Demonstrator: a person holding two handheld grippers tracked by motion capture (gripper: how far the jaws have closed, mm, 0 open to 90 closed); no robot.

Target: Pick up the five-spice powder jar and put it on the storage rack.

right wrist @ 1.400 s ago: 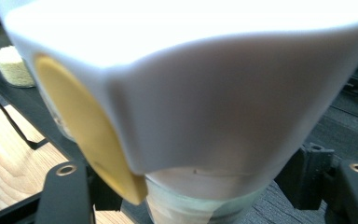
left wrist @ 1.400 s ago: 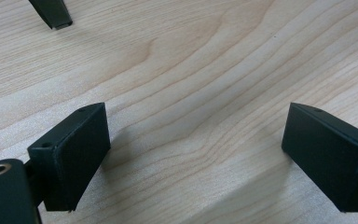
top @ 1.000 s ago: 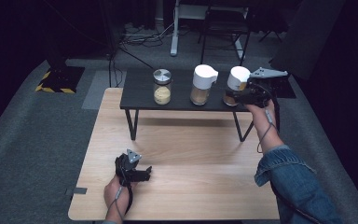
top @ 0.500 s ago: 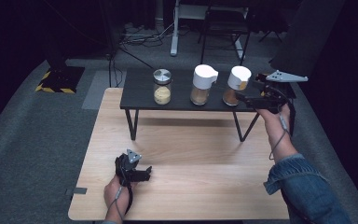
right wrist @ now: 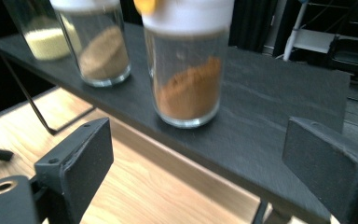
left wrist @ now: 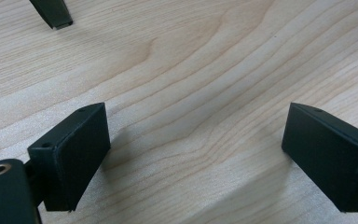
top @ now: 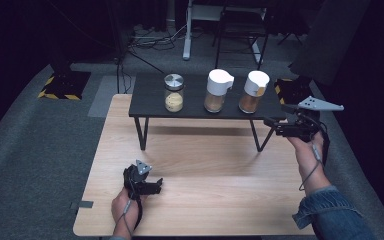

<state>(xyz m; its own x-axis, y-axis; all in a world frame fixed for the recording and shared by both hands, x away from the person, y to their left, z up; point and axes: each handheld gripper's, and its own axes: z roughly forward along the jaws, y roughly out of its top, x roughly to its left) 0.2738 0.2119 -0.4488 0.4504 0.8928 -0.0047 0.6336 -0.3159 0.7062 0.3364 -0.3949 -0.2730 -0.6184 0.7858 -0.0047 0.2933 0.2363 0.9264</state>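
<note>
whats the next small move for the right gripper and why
Probably ease the right gripper forward and up toward the nearest jar, the one with orange-brown powder. Its jaws stand wide open with nothing between them, just short of the black shelf edge and below jar height, so it can't yet close on the glass.

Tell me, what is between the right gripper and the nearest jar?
Nothing: in the right gripper view, the open right gripper faces the jar of orange-brown powder with just bare dark shelf between.
</note>
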